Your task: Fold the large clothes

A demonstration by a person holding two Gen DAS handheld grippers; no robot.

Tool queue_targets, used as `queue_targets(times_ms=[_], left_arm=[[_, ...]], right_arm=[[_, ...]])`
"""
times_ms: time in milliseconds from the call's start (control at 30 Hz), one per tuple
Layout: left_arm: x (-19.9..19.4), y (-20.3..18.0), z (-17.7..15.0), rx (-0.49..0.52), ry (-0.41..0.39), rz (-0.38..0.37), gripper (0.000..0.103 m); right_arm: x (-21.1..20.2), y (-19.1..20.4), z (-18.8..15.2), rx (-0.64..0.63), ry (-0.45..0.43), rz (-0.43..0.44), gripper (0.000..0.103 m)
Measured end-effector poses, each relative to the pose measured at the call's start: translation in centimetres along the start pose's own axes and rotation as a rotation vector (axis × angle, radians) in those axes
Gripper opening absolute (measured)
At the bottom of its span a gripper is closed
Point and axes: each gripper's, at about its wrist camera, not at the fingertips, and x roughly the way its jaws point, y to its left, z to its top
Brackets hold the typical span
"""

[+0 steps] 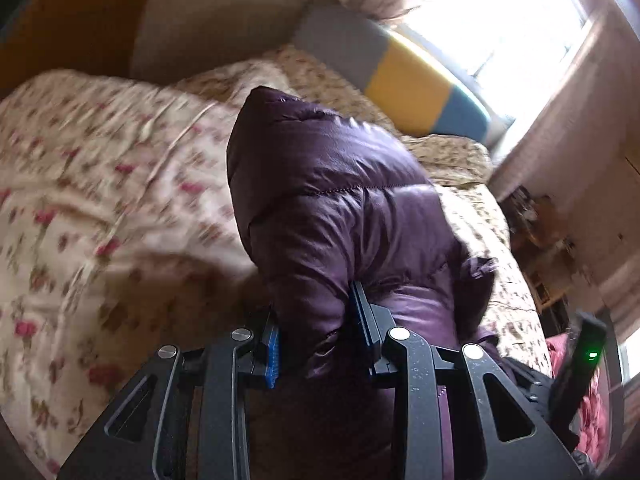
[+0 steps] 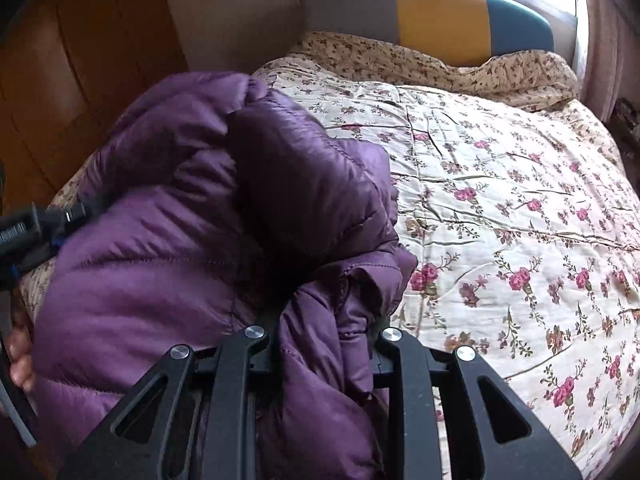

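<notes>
A shiny purple puffer jacket (image 1: 340,200) hangs bunched over the bed, held up by both grippers. In the left wrist view my left gripper (image 1: 316,324) is shut on a thick fold of it, and the blue pads (image 1: 273,348) press in from both sides. The right wrist view shows my right gripper (image 2: 328,332) shut on another gathered edge of the jacket (image 2: 160,280), which hides its fingertips. The left gripper (image 2: 40,224) also shows at the left edge of that view, with a hand (image 2: 20,352) below it. A black device with a green light (image 1: 580,364) is at the right edge.
Under the jacket lies a bed with a cream floral quilt (image 2: 500,220). A grey, yellow and teal headboard (image 2: 440,12) stands under a bright window (image 1: 500,20). A wooden wardrobe (image 2: 80,80) is on the left. Curtains and cluttered shelves (image 1: 540,240) are on the right.
</notes>
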Motion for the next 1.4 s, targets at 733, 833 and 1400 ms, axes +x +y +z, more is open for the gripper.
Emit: queue_targets(times_ms=[733, 833, 1400], left_arm=[[1.6, -0.4, -2.4, 0.055, -0.026, 0.205, 0.042], [0.8, -0.3, -2.1, 0.042, -0.040, 0.226, 0.044], [-1.5, -3.0, 0.0, 0.066, -0.114, 0.238, 0.044]], right_arm=[[0.0, -0.5, -1.7, 0.074, -0.070, -0.097, 0.049], [-1.7, 0.0, -1.1, 0.062, -0.101, -0.113, 0.054], [-5.1, 4.9, 3.7, 0.000, -0.214, -0.183, 0.043]])
